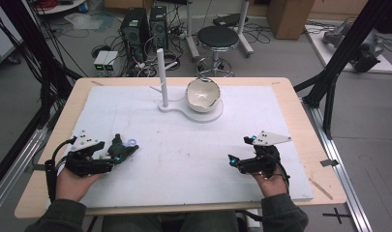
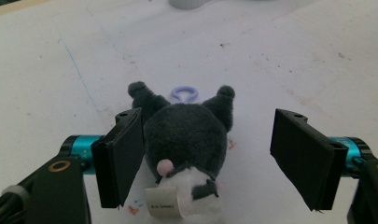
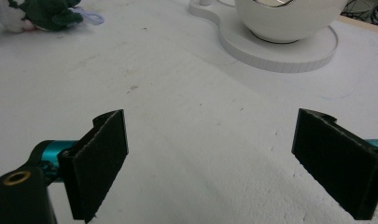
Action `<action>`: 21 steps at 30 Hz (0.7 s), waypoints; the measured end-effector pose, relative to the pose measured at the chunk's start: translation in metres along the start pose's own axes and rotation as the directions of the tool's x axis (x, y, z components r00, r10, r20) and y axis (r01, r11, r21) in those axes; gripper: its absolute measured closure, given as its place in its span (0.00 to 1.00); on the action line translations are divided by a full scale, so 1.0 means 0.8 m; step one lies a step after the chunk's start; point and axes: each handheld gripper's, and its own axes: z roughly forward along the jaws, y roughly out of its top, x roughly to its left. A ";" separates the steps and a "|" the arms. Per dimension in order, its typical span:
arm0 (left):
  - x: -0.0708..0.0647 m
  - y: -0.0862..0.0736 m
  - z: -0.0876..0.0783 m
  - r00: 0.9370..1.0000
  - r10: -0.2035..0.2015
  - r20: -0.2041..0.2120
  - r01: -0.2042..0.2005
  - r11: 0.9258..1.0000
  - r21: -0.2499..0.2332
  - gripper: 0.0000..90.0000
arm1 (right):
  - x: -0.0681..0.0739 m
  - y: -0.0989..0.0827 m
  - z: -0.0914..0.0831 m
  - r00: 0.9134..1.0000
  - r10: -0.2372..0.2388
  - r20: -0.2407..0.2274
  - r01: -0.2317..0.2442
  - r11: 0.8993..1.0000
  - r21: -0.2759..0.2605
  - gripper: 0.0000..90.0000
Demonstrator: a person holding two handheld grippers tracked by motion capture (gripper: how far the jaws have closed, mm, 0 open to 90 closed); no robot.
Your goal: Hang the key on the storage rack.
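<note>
A small dark grey plush toy (image 2: 186, 135) with a white belly, a pink spot, a paper tag and a lilac loop (image 2: 184, 93) lies on the white board (image 1: 193, 154) at the front left. My left gripper (image 2: 210, 126) stands open around it. One pad is close against the toy's side; the other is well clear of it. From above, the toy (image 1: 117, 144) sits at the left gripper's (image 1: 122, 151) tips. My right gripper (image 1: 238, 150) rests open at the front right, with nothing between its pads (image 3: 100, 158). Its own view catches the toy (image 3: 42, 14) far off.
A white bowl (image 1: 202, 94) sits on a flat white stand (image 3: 280, 51) with an upright post (image 1: 160, 72) at the back middle of the board. The wooden table rim (image 1: 324, 174) frames the board. A stool, computers and cables stand on the floor beyond.
</note>
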 end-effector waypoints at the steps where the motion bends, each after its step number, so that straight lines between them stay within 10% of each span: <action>1: 0.000 -0.001 0.002 1.000 -0.005 0.000 0.005 1.000 0.003 0.29 | 0.000 0.000 0.000 1.000 0.002 0.001 -0.002 1.000 -0.001 0.11; 21: 0.010 -0.017 0.023 1.000 -0.014 -0.021 0.016 0.996 0.084 0.32 | 0.003 -0.001 0.006 1.000 -0.003 -0.001 0.003 1.000 0.014 0.11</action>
